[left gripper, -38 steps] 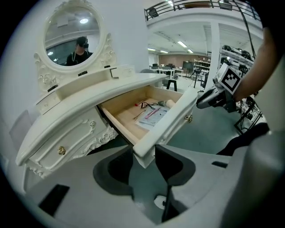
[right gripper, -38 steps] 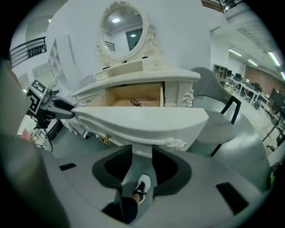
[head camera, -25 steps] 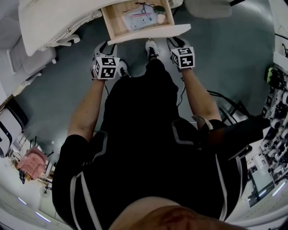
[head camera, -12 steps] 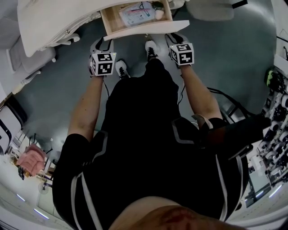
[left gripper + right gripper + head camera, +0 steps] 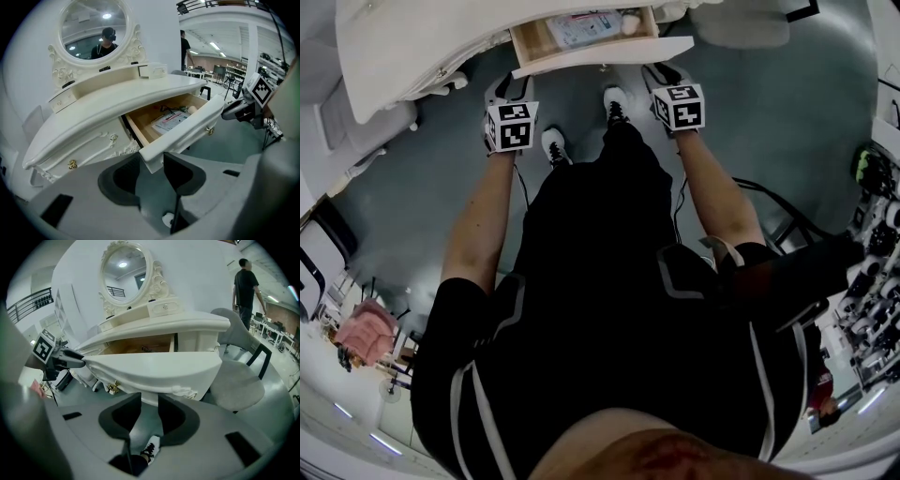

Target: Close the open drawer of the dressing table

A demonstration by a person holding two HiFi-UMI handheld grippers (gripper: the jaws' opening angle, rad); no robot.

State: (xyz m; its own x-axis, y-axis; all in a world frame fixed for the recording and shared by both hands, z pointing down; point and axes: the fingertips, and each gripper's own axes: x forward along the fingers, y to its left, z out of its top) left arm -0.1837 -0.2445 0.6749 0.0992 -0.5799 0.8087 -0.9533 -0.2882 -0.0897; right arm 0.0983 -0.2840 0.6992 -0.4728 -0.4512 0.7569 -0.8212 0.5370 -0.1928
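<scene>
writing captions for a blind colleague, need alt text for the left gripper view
The open drawer of a cream dressing table, papers inside, juts toward the camera, its near front corner at the tips of the left claw, jaws parted. An oval mirror tops the table.

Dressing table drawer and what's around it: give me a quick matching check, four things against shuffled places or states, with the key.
1 drawer
2 left gripper
3 mirror
4 grey chair

A oval, above the tabletop
B jaws apart at the drawer front's left corner
C beside the tabletop's right end
D part-way out, papers inside

Pairs: 1-D, 2-B, 3-A, 4-C
</scene>
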